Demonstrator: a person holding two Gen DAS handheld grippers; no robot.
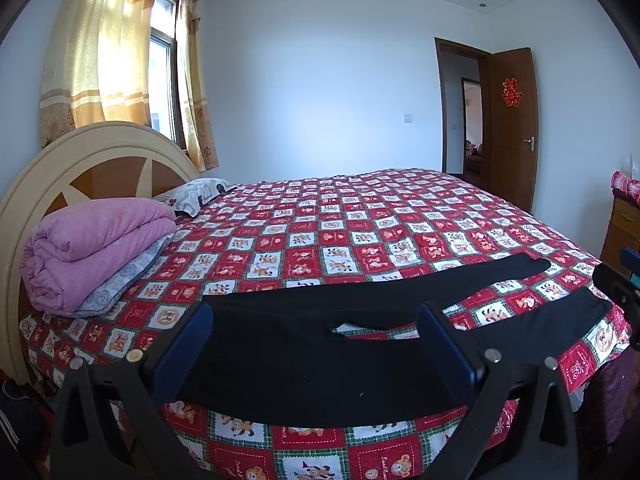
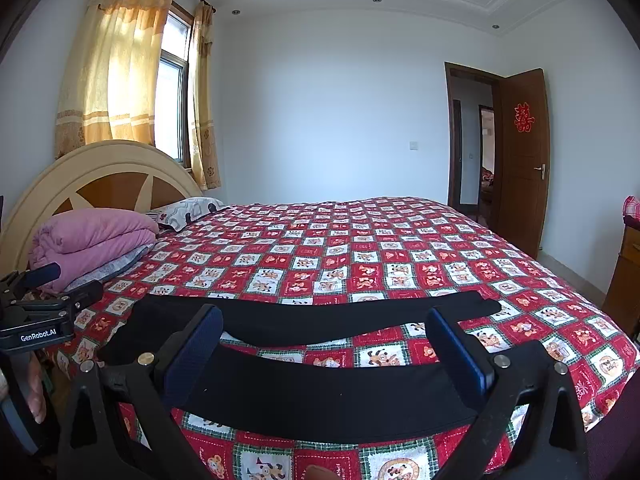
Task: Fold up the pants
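Pants (image 1: 304, 344) flat on bed (image 1: 360, 232), beneath wide-open jaws, untouched.

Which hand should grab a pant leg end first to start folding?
Probably the right. The right gripper hangs open over the legs of the black pants, toward the cuffs. The left gripper is open above the waist end, farther from them.

The left gripper (image 1: 316, 332) and right gripper (image 2: 326, 338) were both held with jaws spread wide, nothing between the pads, each tilted slightly downward, side by side and apart.
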